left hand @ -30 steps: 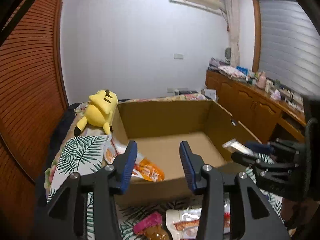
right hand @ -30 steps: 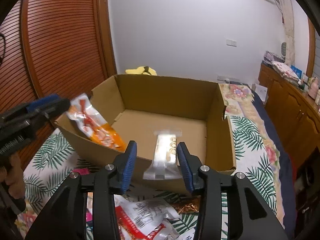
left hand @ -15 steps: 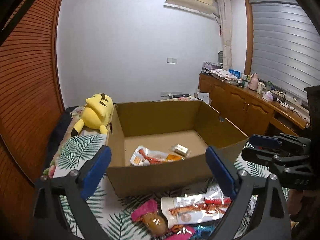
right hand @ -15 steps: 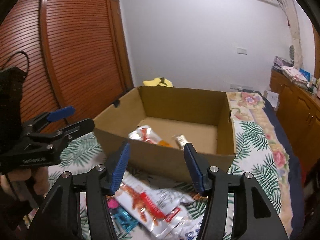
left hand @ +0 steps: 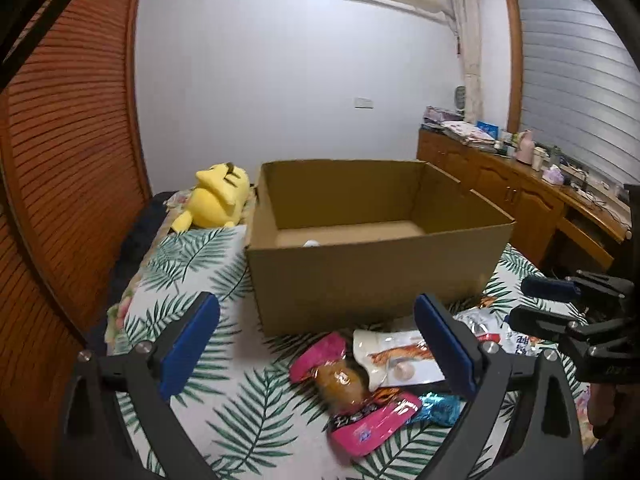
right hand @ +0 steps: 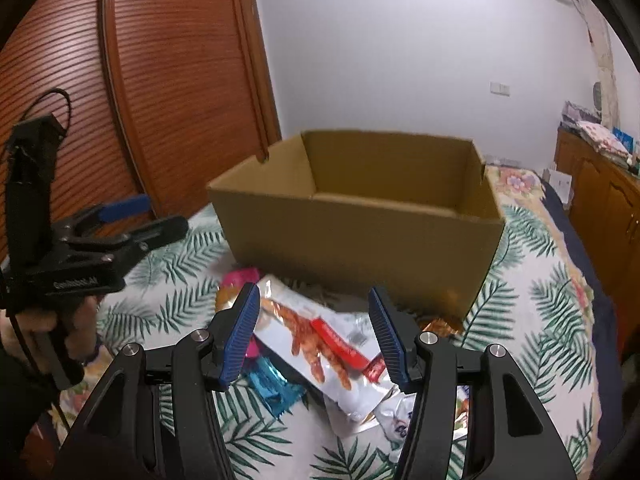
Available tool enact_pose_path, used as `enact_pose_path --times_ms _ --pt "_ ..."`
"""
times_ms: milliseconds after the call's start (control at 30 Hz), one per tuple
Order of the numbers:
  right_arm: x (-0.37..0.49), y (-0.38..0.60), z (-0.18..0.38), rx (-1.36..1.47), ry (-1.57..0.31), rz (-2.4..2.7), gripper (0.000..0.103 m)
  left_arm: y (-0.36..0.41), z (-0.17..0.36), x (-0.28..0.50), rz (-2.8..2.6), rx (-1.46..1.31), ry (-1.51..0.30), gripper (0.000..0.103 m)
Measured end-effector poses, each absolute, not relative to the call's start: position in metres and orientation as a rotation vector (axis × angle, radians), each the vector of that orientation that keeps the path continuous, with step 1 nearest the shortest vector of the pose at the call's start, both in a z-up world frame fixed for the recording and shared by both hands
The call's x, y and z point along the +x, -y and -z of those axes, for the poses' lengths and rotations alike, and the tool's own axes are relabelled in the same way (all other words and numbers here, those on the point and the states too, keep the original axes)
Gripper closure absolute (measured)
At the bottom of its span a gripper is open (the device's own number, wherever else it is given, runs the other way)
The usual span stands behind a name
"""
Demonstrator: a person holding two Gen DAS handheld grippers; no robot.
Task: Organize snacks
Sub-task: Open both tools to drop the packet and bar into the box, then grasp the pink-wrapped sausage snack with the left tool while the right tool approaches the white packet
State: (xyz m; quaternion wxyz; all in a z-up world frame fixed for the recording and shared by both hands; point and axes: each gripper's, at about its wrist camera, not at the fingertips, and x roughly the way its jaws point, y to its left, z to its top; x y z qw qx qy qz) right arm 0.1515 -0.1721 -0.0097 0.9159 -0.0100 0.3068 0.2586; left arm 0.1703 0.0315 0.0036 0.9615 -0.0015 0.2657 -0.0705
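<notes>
An open cardboard box (left hand: 372, 272) stands on the leaf-print bed; it also shows in the right wrist view (right hand: 360, 232). Loose snack packets lie in front of it: a white packet with orange print (left hand: 400, 360), a brown round snack (left hand: 342, 382), a pink packet (left hand: 372, 424) and a blue foil one (left hand: 438, 408). My left gripper (left hand: 318, 344) is open wide and empty, low over the packets. My right gripper (right hand: 314, 334) is open and empty above the white packet (right hand: 316, 340). It also shows at the right of the left wrist view (left hand: 560, 304).
A yellow plush toy (left hand: 218, 200) lies left of the box. A slatted wooden door (left hand: 60, 140) lines the left side. A wooden cabinet (left hand: 520, 200) with clutter stands at the right. The bed cover (left hand: 192, 264) has a leaf print.
Both grippers let go of their snacks into the box, opened, then drew back and dropped low in front of the box over the loose packets.
</notes>
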Motion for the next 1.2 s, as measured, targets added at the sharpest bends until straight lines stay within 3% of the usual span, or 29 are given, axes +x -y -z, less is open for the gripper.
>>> enact_pose_path --times_ms 400,533,800,1000,1200 --pt "0.16 0.151 0.049 -0.089 -0.713 -0.542 0.045 -0.044 0.045 0.17 0.092 -0.028 -0.616 0.0" --pt "0.163 0.142 0.057 -0.136 -0.724 -0.54 0.031 -0.042 0.056 0.172 0.079 0.019 -0.642 0.0" --pt "0.167 0.128 0.069 -0.238 -0.738 -0.539 0.025 -0.042 0.072 0.172 0.136 0.035 -0.693 0.0" --pt "0.167 0.118 0.072 -0.327 -0.728 -0.537 0.024 -0.043 0.078 0.175 0.174 0.012 -0.744 0.0" --pt "0.166 0.14 0.064 -0.245 -0.731 -0.541 0.024 -0.042 0.075 0.173 0.268 -0.063 -0.737 0.0"
